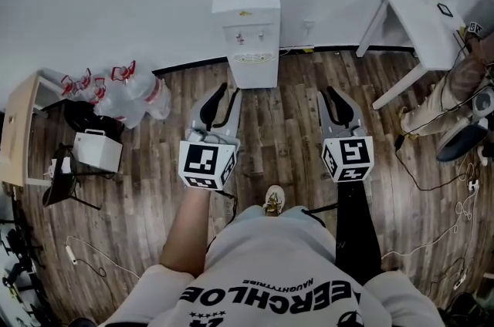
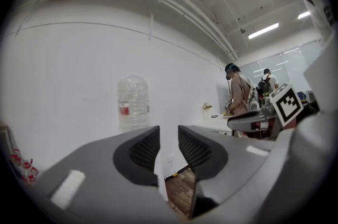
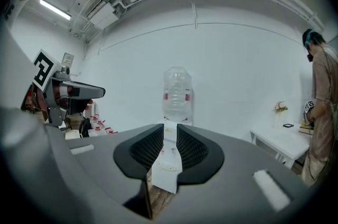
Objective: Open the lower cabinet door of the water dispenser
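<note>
White water dispenser stands well ahead, its lower cabinet door nearer the left claw than the right claw; both claws slightly spread, empty.

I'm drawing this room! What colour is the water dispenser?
White. The water dispenser shows best in the head view.

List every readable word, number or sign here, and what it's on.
"NAUGHTYTRIBE": the person's shirt, small print.
"ERCHLOE": same shirt, larger print, its start cut off.
Bottle label: too blurred to read.
Water dispenser front markings: too small to read.
Marker cubes: square patterns only, no words.
</note>
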`<control>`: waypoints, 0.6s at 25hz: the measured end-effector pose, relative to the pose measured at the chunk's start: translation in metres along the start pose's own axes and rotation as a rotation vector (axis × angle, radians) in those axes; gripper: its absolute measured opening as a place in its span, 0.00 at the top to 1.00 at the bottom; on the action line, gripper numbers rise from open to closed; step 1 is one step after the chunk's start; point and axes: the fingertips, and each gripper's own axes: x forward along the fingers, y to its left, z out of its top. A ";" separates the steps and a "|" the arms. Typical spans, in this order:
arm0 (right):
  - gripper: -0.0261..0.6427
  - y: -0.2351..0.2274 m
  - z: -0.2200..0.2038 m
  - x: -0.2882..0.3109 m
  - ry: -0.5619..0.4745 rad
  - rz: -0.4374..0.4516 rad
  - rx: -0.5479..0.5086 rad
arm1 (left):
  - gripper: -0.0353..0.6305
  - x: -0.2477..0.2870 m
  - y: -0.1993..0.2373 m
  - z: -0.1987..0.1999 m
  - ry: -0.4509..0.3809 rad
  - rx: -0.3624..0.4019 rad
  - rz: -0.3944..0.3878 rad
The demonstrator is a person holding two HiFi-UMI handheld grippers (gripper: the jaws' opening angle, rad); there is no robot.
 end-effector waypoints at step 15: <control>0.87 -0.014 0.003 0.029 0.000 0.030 -0.019 | 0.78 0.026 0.012 -0.002 0.003 -0.025 0.024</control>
